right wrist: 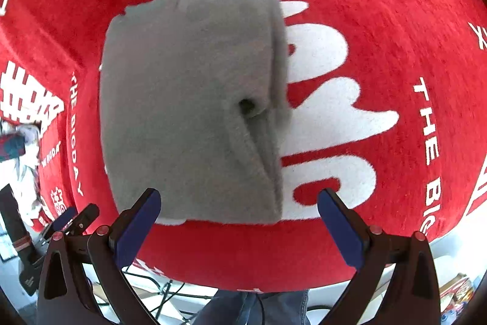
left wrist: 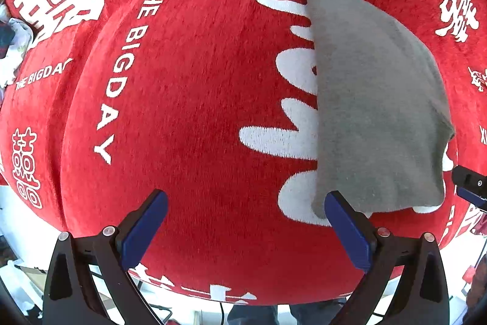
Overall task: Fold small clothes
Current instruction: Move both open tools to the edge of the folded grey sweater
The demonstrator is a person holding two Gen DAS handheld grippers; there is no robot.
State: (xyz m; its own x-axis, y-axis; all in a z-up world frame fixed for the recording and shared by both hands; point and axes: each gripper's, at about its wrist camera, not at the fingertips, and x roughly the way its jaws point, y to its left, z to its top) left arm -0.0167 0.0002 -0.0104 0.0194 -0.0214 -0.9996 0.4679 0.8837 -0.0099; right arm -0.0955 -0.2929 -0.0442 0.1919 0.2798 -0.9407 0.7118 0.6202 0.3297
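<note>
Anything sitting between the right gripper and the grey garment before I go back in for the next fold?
Nothing visible does. The right gripper is open and empty above the near edge of the folded grey garment, which lies alone on the red blanket. The left gripper is open too, off to the garment's side.

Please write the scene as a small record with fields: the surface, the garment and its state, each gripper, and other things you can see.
surface: red plush cloth with white lettering, "THE BIGDAY"
garment: grey garment, folded, lying flat on the cloth
left gripper: open, holding nothing, one finger at the garment's near corner
right gripper: open, holding nothing, at the garment's near edge
other: bundle of clothes at the cloth's far-left edge
</note>
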